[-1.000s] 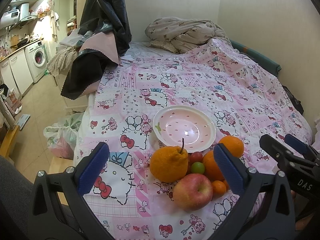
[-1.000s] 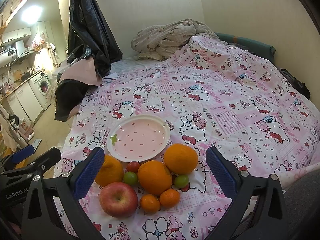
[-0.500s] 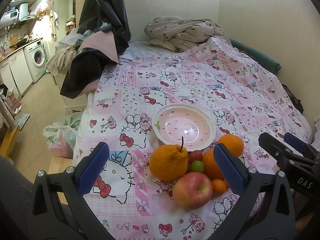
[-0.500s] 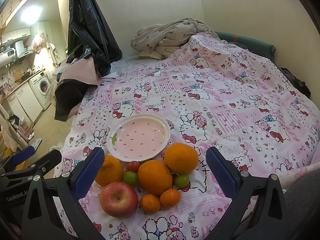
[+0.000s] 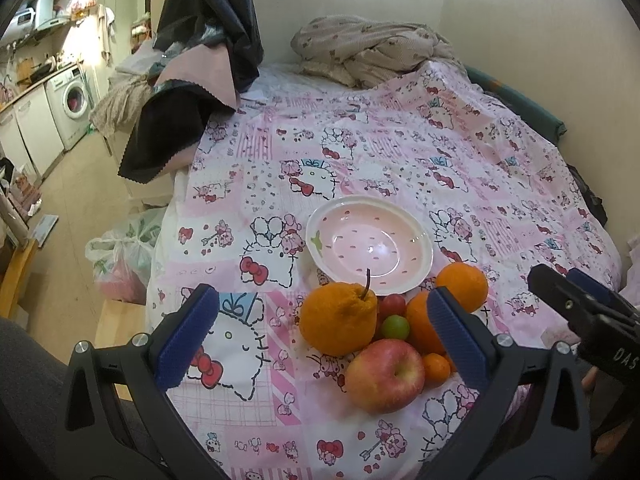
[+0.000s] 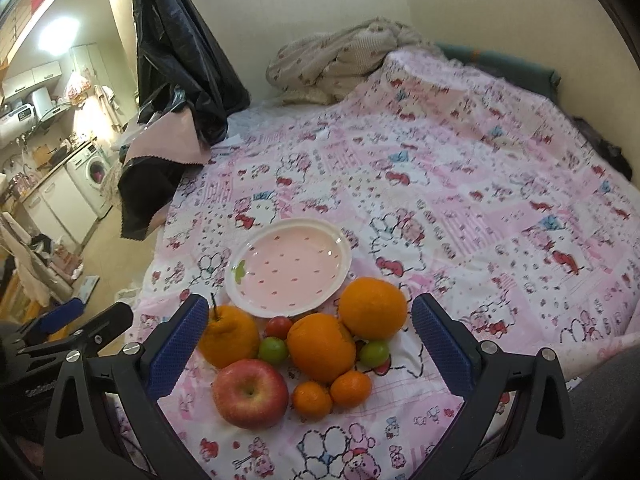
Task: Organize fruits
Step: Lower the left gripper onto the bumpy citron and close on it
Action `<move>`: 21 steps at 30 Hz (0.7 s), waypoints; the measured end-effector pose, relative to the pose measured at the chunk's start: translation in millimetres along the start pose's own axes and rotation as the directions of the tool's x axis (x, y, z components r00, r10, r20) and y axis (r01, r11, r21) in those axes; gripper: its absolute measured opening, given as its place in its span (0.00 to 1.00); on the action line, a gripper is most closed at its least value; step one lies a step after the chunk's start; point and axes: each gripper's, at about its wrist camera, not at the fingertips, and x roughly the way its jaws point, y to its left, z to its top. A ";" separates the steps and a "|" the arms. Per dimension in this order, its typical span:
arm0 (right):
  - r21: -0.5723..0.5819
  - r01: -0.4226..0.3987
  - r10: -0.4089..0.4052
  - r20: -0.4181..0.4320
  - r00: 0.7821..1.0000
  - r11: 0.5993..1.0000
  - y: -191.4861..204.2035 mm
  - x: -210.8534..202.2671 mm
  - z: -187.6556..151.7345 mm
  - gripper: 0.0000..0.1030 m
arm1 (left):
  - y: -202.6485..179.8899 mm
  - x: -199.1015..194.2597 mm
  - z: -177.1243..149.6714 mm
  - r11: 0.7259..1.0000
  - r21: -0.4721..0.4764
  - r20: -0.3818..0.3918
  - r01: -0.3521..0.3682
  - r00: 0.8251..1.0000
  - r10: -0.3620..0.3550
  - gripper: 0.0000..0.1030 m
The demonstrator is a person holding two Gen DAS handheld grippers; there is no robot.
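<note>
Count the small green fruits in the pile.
2. One green fruit sits between the stemmed orange and the middle orange, just behind the apple. The other green fruit lies at the middle orange's right. More may be hidden underneath.

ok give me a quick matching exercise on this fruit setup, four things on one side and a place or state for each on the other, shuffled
Things:
1. plate
2. apple
3. stemmed orange fruit
4. right gripper

Places or states:
A. open, holding nothing
B. empty, behind the fruit pile
C. nearest the camera in the pile
D. left end of the pile, beside the plate

Pairs: 1-B, 2-C, 3-D, 4-A
</note>
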 end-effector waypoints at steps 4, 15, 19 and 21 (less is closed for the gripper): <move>0.027 -0.055 0.057 -0.057 0.997 0.998 -6.6 4.7 19.1 1.00 | 0.2 5.1 9.6 1.000 0.002 -0.042 0.002 0.999 -0.002 1.00; 0.081 -0.094 0.112 -0.254 0.961 0.992 -30.6 44.8 52.4 1.00 | 3.3 47.6 37.2 1.000 0.008 -0.250 0.011 0.968 -0.008 1.00; 0.150 -0.077 0.120 -0.309 0.944 0.986 -46.8 62.9 49.3 1.00 | 10.3 67.0 38.6 0.999 -0.036 -0.332 0.020 0.943 -0.031 1.00; 0.165 -0.061 0.112 -0.324 0.939 0.984 -52.7 69.8 45.7 1.00 | 12.6 75.6 37.7 0.999 -0.051 -0.361 0.019 0.932 -0.036 0.99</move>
